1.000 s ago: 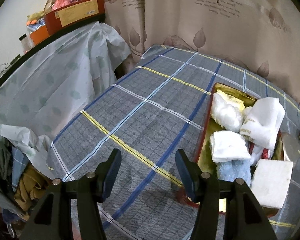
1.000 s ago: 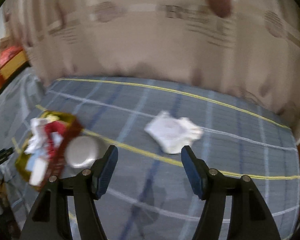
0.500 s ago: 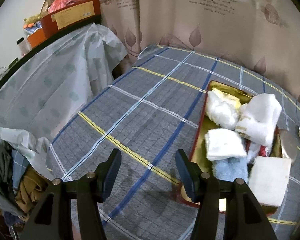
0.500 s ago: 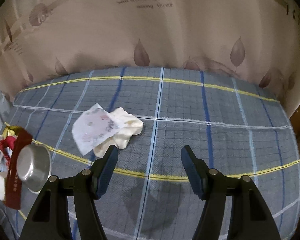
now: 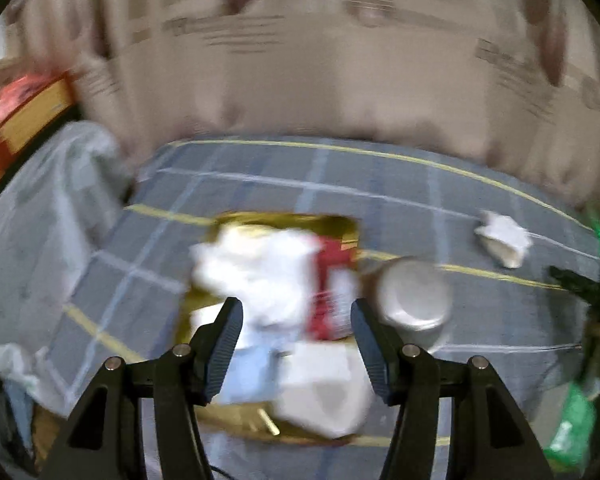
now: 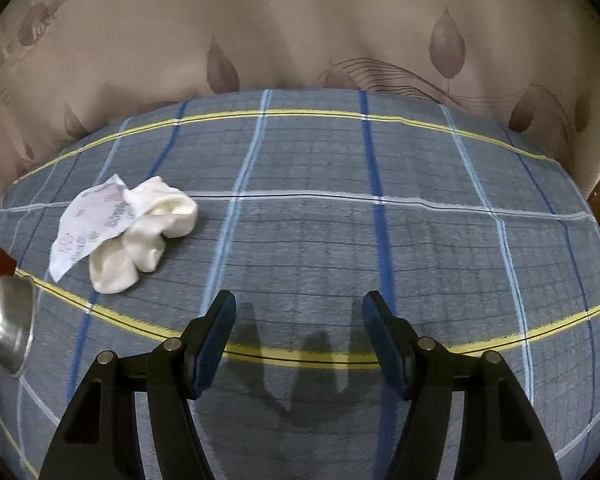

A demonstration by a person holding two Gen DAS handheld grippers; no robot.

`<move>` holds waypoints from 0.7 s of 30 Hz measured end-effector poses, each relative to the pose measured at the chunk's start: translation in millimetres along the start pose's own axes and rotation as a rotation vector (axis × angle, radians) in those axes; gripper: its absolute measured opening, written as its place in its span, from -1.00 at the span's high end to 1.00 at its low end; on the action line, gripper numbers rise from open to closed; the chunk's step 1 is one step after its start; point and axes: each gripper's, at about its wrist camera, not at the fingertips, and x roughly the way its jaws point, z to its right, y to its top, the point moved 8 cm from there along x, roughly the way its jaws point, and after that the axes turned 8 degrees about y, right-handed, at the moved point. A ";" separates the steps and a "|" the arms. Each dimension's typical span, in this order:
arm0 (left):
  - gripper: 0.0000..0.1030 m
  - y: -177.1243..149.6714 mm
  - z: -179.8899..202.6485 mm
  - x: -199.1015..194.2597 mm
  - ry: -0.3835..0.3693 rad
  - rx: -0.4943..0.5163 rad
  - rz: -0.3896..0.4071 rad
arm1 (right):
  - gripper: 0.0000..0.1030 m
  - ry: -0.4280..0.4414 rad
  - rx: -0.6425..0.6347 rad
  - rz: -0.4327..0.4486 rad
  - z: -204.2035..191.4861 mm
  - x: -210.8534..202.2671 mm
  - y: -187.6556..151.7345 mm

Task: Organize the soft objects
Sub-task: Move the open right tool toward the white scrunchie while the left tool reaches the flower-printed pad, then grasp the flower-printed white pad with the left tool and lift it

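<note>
Both grippers are pointing steeply downward: the left gripper [image 5: 296, 334] and right gripper [image 6: 298, 328] are gaping at lower frame centre, gripping nothing.

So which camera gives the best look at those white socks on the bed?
The right wrist view: the white socks lie sharp and unobstructed beside a printed paper. The left wrist view shows them only as a small, blurred pale lump far right.

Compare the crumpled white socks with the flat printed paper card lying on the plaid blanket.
The crumpled white socks are bulky and bunched into rounded folds; the flat printed paper card is thin with straight edges and corners. The socks are plain cream-white; the card carries reddish print. The card lies partly over the socks' left side, while the socks extend beyond it to the right. Both rest on the plaid blanket, outside any gripper.
</note>
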 end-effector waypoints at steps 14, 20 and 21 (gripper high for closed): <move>-0.12 31.4 205.1 64.5 -0.365 -0.014 -0.209 | -0.32 -0.008 -0.041 0.066 7.3 -11.2 -9.4; -0.12 40.9 238.7 93.5 -0.413 -0.118 -0.285 | -0.34 0.011 -0.017 0.052 12.7 -1.7 -16.2; -0.12 42.8 242.1 97.6 -0.411 -0.135 -0.288 | -0.36 0.012 -0.016 0.055 12.7 -1.6 -16.7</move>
